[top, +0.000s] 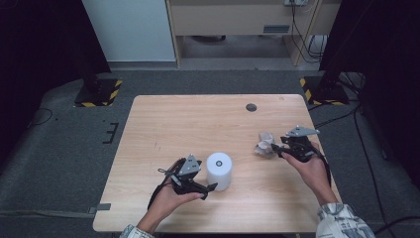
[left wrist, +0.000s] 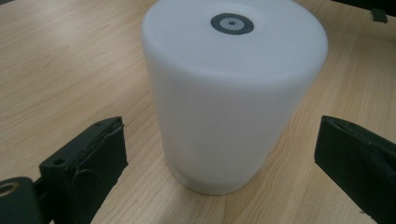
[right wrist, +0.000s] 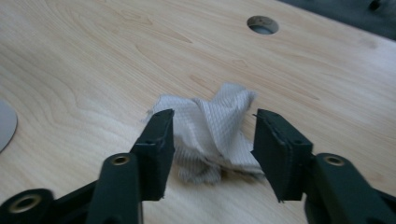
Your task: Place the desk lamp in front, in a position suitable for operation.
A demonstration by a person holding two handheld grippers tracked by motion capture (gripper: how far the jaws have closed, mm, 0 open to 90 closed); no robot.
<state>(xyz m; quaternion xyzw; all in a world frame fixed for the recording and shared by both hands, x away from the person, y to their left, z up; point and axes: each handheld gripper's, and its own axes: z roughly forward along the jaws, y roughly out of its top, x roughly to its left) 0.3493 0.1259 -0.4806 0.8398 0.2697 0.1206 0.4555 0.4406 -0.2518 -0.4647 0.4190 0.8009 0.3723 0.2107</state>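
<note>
High view, looking down on a light wooden table (top: 198, 114): a person's forearms enter from the bottom edge, each hand holding a black two-jaw claw. The left claw (top: 210, 191) sits near the front of the table, pointing right toward a white cylinder (top: 219, 171) that stands upright just beside it. From the left gripper view, the white cylinder (left wrist: 233, 93) stands between the two black jaws, which are spread wide with bare wood showing on both sides; the pads do not touch it, so this claw is released. A small dark ring marks the cylinder's flat top.

Toward the right edge of the table, the right claw (top: 275, 148) points left at a crumpled white paper towel (top: 265, 145). In the right gripper view, the paper towel (right wrist: 215, 130) bunches between the jaws, which stand partly closed; the left jaw presses into its folds, and the right jaw meets its edge, so this claw is grasping the towel. A round hole (top: 251, 107) lies in the table's far side.
</note>
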